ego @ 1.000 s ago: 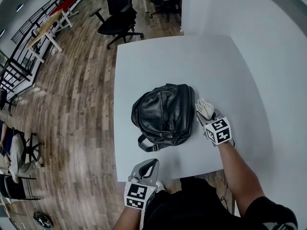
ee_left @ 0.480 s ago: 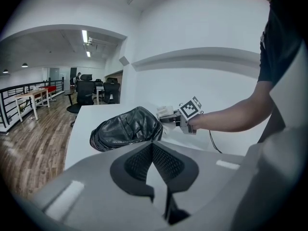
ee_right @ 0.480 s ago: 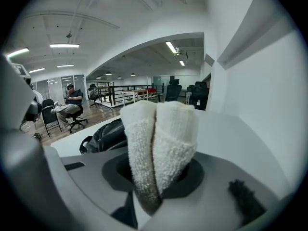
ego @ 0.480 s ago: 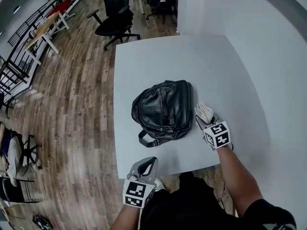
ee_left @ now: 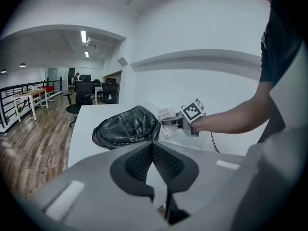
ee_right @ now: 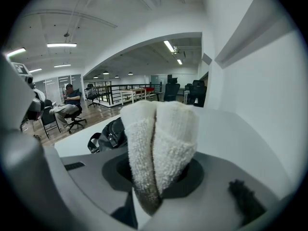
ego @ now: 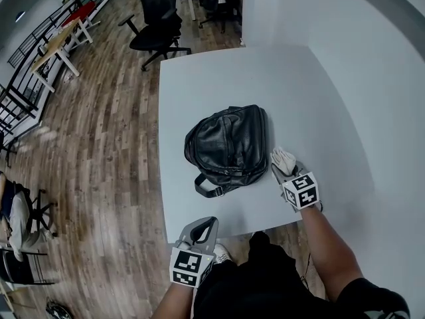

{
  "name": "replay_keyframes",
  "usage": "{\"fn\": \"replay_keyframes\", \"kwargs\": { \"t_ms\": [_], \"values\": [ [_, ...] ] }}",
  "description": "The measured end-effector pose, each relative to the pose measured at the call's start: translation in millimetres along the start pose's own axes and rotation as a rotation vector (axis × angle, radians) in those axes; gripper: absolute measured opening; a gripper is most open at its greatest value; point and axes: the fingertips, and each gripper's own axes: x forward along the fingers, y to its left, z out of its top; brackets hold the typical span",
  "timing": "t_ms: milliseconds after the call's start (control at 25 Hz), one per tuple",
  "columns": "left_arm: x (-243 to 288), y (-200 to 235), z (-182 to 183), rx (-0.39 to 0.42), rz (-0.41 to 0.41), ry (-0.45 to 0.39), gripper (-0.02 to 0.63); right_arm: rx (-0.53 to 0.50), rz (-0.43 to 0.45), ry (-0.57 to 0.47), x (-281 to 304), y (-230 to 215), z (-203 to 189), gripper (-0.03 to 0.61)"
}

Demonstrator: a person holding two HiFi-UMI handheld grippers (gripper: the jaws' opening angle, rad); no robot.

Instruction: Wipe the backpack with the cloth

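Black leather backpack (ego: 228, 146) flat on white table (ego: 292, 85), right gripper (ego: 286, 171) clamping folded white cloth (ego: 283, 157) just beside its right edge, left gripper (ego: 205, 224) jaws together, empty, off the near edge.

Backpack (ego: 229, 148) glossy creased leather; cloth (ee_right: 159, 143) rough terry; table (ego: 312, 98) smooth matt.

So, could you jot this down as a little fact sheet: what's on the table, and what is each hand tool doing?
table: white
backpack: black, lying on the table
cloth: white, folded, clamped in the right gripper
right gripper: shut on the cloth, just beside the backpack; contact unclear
left gripper: shut, empty, held off the table's near edge
wiping: cloth not on the backpack's top
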Motion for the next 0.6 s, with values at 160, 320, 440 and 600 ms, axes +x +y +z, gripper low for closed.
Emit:
{"fn": "replay_keyframes", "kwargs": {
  "t_ms": [160,320,440,600],
  "values": [
    [-8,-2,-3,-0.011,-0.005,-0.01,0.006,0.004,-0.001,0.001,-9,14,-4,0.101],
    [-15,-3,-6,-0.012,-0.002,-0.023,0.006,0.003,0.005,0.002,-15,26,-7,0.101],
    [-23,-3,-10,-0.016,0.0,-0.022,0.006,0.003,0.006,0.002,-20,36,-7,0.101],
    [-33,-2,-17,-0.017,0.005,-0.021,0.006,0.017,0.005,-0.005,-25,46,-8,0.101]
  ]
}}
